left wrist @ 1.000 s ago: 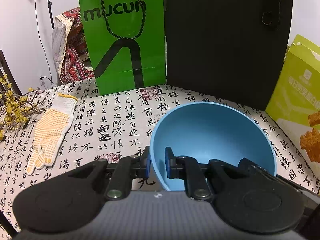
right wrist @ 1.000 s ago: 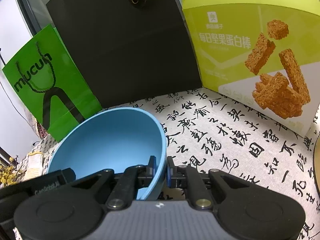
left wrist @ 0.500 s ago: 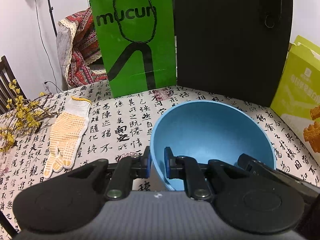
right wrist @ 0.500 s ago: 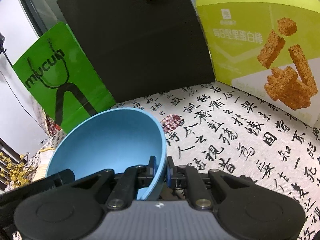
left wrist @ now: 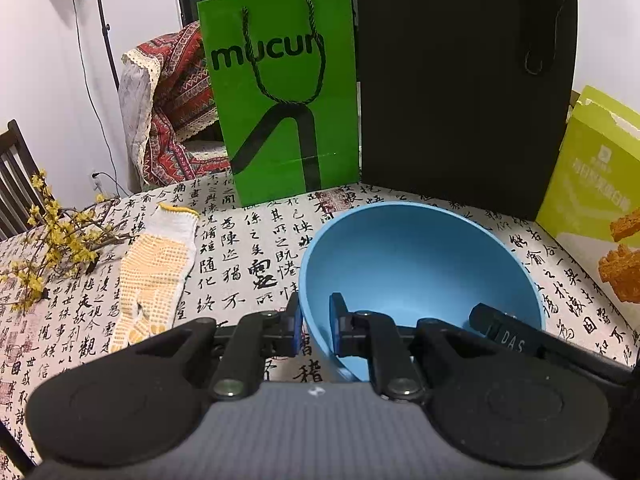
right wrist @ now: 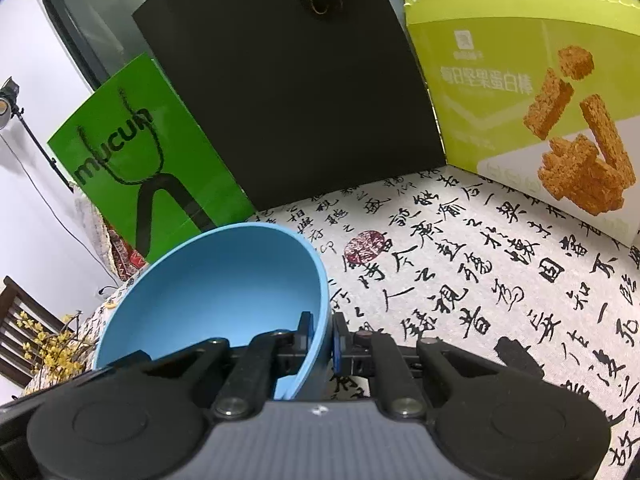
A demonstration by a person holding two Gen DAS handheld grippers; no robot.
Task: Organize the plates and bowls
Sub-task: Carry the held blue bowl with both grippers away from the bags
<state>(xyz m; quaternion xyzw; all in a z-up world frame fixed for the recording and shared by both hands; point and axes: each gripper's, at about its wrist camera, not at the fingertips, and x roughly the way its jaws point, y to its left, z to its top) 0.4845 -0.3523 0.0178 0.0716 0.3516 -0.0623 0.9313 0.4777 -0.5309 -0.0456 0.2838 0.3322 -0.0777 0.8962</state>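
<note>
A light blue bowl (left wrist: 420,272) is held off the calligraphy-print tablecloth (left wrist: 248,248) by both grippers. My left gripper (left wrist: 316,324) is shut on the bowl's left rim, one pad inside and one outside the wall. In the right wrist view the same blue bowl (right wrist: 216,300) fills the lower left, and my right gripper (right wrist: 322,340) is shut on its right rim. The right gripper's finger also shows at the bowl's far rim in the left wrist view. The bowl's inside holds nothing. No plates are in view.
A green paper bag (left wrist: 280,92) and a black bag (left wrist: 460,80) stand at the table's back. A lime snack box (right wrist: 528,92) stands at the right. A dotted work glove (left wrist: 156,272) and yellow flower twigs (left wrist: 48,256) lie to the left. A chair with patterned cloth (left wrist: 172,108) is behind.
Both grippers have risen and pulled back a little with the bowl; the bags and box look farther off and more of the tablecloth shows. The grip on both rims is unchanged.
</note>
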